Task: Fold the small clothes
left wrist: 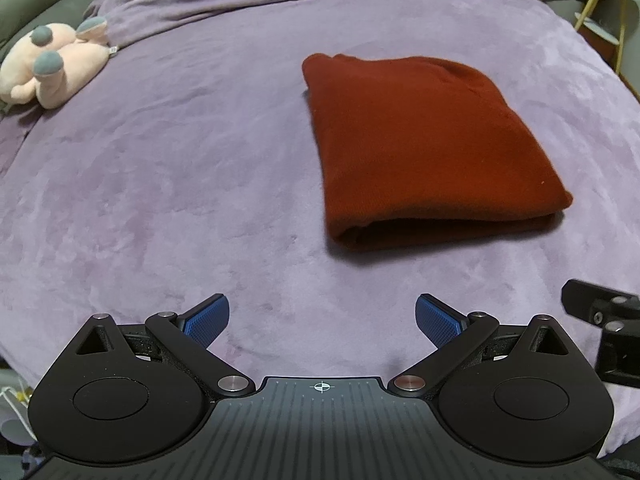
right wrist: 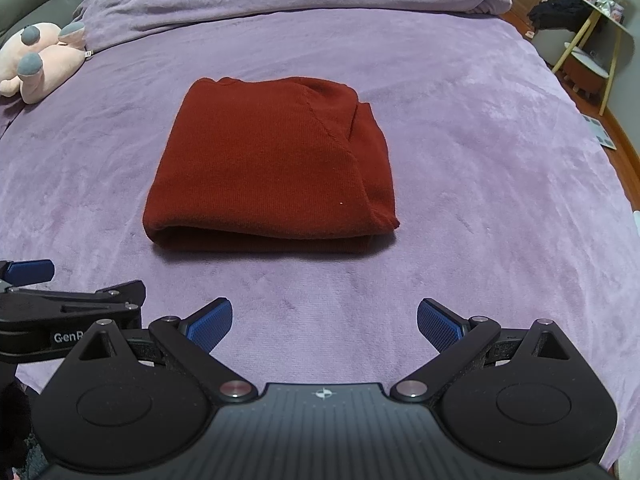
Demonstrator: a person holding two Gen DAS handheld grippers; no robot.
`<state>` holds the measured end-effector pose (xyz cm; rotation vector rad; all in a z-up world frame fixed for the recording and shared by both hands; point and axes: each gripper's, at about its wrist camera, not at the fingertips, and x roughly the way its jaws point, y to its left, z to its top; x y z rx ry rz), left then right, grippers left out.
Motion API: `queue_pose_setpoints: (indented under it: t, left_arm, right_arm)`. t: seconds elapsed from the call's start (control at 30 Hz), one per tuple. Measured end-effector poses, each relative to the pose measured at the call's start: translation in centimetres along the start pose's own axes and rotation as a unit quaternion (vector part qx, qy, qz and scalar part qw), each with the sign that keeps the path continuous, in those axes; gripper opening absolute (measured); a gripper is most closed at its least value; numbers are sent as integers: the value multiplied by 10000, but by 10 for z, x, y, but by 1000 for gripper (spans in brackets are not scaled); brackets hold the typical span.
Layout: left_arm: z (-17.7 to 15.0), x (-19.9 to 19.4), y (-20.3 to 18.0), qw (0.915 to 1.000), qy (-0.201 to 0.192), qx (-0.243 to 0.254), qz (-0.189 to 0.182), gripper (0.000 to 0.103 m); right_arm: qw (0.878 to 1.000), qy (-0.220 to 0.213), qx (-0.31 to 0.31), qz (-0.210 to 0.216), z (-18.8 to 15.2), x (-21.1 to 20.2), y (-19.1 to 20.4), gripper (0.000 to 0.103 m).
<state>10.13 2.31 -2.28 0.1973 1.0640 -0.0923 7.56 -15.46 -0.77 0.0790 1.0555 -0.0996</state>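
Both grippers hang low at the near edge of the bed, side by side, and neither carries anything. On the left gripper (left wrist: 322,322) the blue-padded fingers (left wrist: 208,320) are spread wide, with only blanket showing in the gap between them. Over on the right gripper (right wrist: 324,324) the jaws stand just as wide, pads clear of the cloth and touching nothing.

Under everything spreads the purple blanket (right wrist: 480,160), plush and faintly streaked, bunched into a rumpled ridge at the far end of the bed. On it, ahead of the grippers and apart from both, lies the red sweater (right wrist: 272,168), folded into a compact rectangle, its thick doubled edge facing the grippers. Far off to the left rests a pink plush toy (left wrist: 52,64) with grey feet. Off the bed to the right stands a small yellow-legged side table (right wrist: 592,40).
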Motion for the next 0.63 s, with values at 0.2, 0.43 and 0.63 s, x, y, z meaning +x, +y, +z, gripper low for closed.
queue_pose_setpoints:
  t: [0.2,0.43,0.63]
  left_arm:
    - [0,2,-1,10000,35,44,29,102]
    - [0,1,-1,9999,-4,100,50,102]
    - [-1,1,-2,9999,14,100,-18,102]
  right_arm:
    - [10000,-11,-17,-9,-1,-1,0,99]
    - [10000,-30,22,-18,-1,-1,-1,99]
    - [10000,-42,24,-39,-1,-1,0,99]
